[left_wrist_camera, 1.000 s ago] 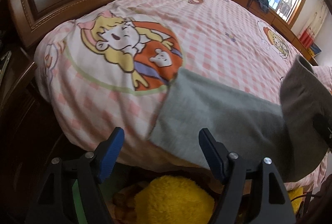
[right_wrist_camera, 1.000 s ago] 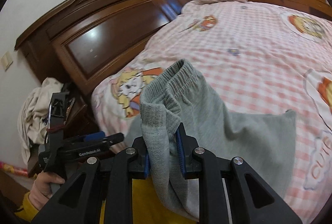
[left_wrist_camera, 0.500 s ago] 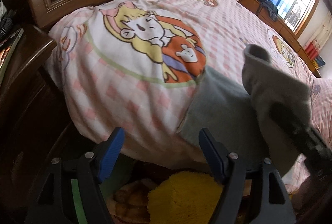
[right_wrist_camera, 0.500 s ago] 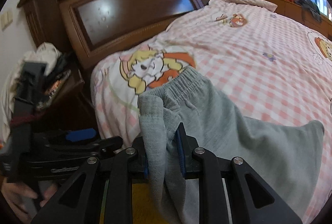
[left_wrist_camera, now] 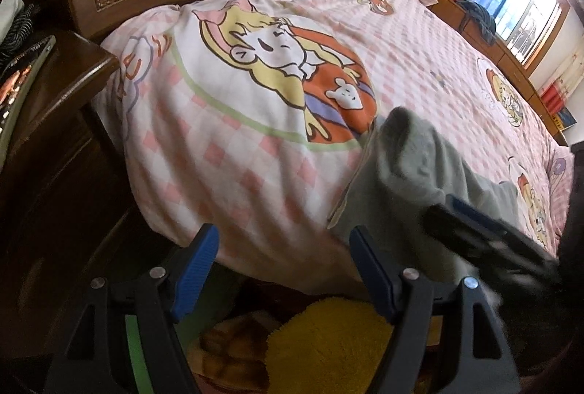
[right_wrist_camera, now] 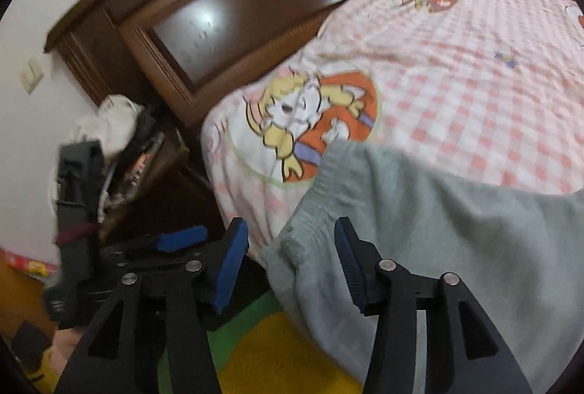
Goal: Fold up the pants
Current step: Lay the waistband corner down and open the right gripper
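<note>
Grey pants [right_wrist_camera: 438, 211] are draped over the bed [left_wrist_camera: 255, 146] edge; right gripper [right_wrist_camera: 292, 248] jaws are opening around the waistband, and left gripper [left_wrist_camera: 283, 262] jaws are held open, empty.

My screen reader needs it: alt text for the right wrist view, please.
The right tool is opening, its blue pads clear of the grey pants, whose elastic waistband lies at the near edge of the pink checked bed cover. The left tool hovers beside the bed.

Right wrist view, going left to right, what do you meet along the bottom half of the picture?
Left hand-held gripper → right hand-held gripper's left blue pad → elastic waistband of the grey pants → its right blue pad → grey pants spread on the checked quilt.
</note>
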Demonstrator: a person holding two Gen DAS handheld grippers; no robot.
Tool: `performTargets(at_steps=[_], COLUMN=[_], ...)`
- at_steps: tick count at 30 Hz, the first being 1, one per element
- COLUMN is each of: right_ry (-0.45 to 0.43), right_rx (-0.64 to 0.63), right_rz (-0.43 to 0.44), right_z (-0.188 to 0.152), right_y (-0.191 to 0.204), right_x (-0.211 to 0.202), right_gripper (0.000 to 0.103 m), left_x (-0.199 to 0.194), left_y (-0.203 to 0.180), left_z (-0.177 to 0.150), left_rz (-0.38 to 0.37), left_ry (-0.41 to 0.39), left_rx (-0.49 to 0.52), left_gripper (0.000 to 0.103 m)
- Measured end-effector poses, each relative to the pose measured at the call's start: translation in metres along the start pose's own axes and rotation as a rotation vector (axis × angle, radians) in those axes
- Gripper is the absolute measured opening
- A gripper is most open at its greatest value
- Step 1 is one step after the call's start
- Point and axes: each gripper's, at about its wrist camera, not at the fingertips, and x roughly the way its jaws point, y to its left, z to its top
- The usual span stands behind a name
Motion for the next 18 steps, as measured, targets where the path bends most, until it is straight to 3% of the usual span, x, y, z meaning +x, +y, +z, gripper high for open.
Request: performTargets(at_steps=[8,14,17,18], right_ry=[-0.005,0.022,0.031,0.037], right_rx=[0.074,0.192,0.196,0.198], right_rz=[-0.296,-0.360,-0.386,-0.399], right_z=[-0.017,-0.039,-0.046,-0.048], right_y=[-0.059,-0.103,-0.112,-0.115], right_x=[-0.050,-0.064,-0.066,-0.066], right_gripper=[0.051,0.051,0.051,0.051], left_x=[-0.020,-0.016,-0.002,0.005], left_y=[-0.027,-0.060,-0.074,-0.078], left_z=[0.002,0.002,0.002,0.002], left_rz=[-0.057,-0.182,-0.162,-0.122], left_ry=[-0.034,-0.018,-0.009,-0.006], left_rx=[0.046,0.049,0.077,0.090], left_gripper=[0.078,0.076,0.069,0.060])
